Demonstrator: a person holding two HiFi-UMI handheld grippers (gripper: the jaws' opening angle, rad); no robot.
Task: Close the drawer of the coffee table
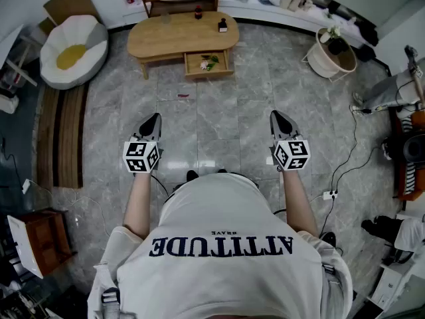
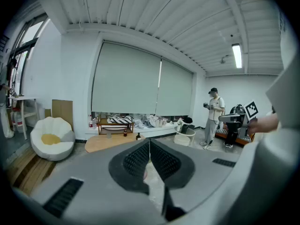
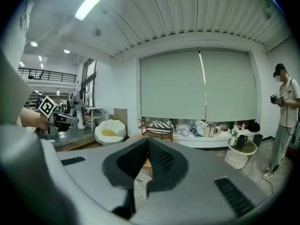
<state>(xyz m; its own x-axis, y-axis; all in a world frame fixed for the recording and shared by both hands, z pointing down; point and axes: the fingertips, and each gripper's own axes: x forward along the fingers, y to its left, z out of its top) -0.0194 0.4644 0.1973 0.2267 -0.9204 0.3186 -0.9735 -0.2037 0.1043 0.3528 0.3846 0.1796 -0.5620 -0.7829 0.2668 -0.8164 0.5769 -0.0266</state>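
Note:
A low oval wooden coffee table (image 1: 159, 37) stands at the far side of the marble floor. Its drawer (image 1: 208, 64) is pulled out toward me, with a small flowery item lying inside. A dark bottle (image 1: 222, 25) sits on the tabletop. My left gripper (image 1: 153, 118) and right gripper (image 1: 275, 116) are held side by side in front of my body, well short of the table, both pointing toward it. Each is shut with nothing between its jaws. In the left gripper view the left gripper (image 2: 149, 143) partly hides the table (image 2: 103, 142). The right gripper (image 3: 147, 143) is shut too.
A white egg-shaped beanbag (image 1: 73, 50) lies left of the table, beside a striped rug (image 1: 63, 135). A round white side table (image 1: 334, 55) stands at the right. Cables and a power strip (image 1: 330, 194) trail on the floor to my right. A person (image 2: 214, 117) stands off to the right.

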